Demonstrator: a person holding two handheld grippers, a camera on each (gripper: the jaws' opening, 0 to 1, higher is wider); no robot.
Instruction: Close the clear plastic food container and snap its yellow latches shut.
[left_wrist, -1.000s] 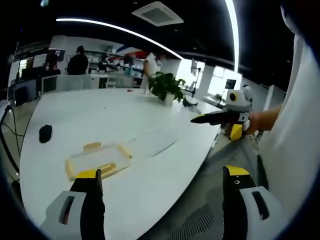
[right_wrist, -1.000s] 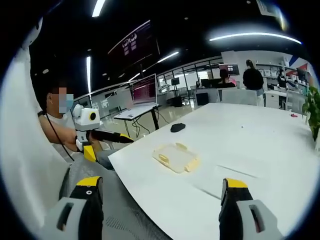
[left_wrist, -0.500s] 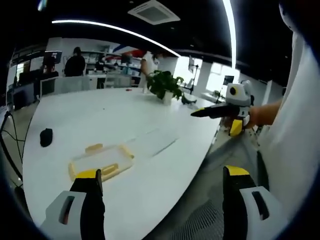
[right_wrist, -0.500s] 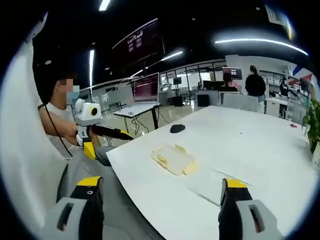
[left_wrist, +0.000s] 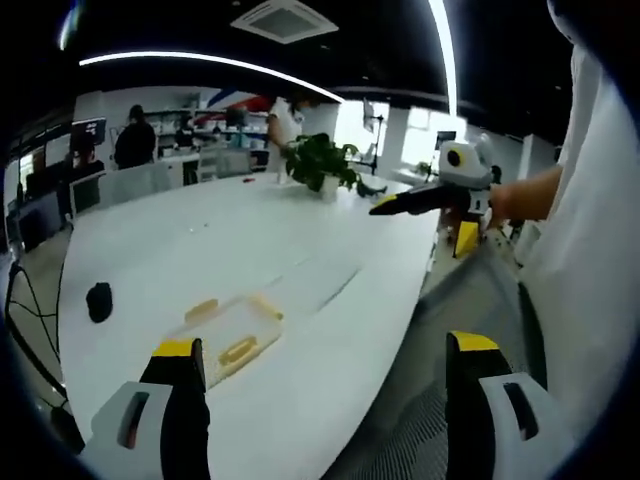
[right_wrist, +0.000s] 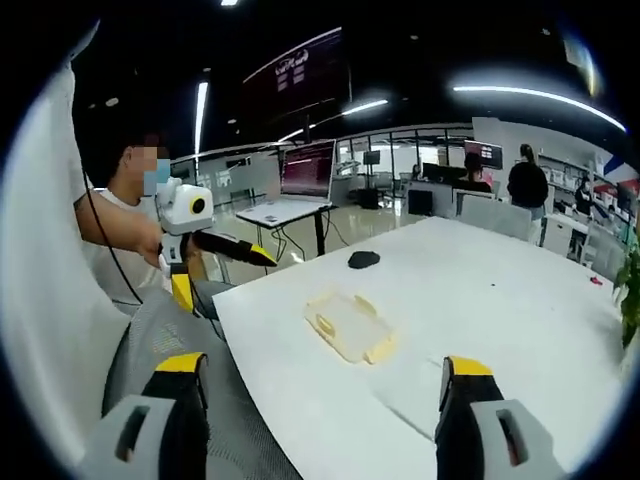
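A big white table took up most of both views, and everything else is placed against it. A person in a white top sat at the table's near edge, a hand gripping the right gripper in the left gripper view and another hand gripping the left gripper in the right gripper view. Other people stood or sat at desks beyond the table's far end.

A potted plant stood on the far part of the table. The clear plastic container with its yellow latches lay flat on the table near the seated person's edge, with neither gripper touching it; in the right gripper view the container sat a little in from that edge. Whether its lid was pressed fully down could not be told. A small black object rested on the table beyond the container, well apart from it.

Both grippers hung in the air off the table's near edge. The left gripper's jaws stood wide apart with nothing between them, and the right gripper's jaws were likewise spread and empty.
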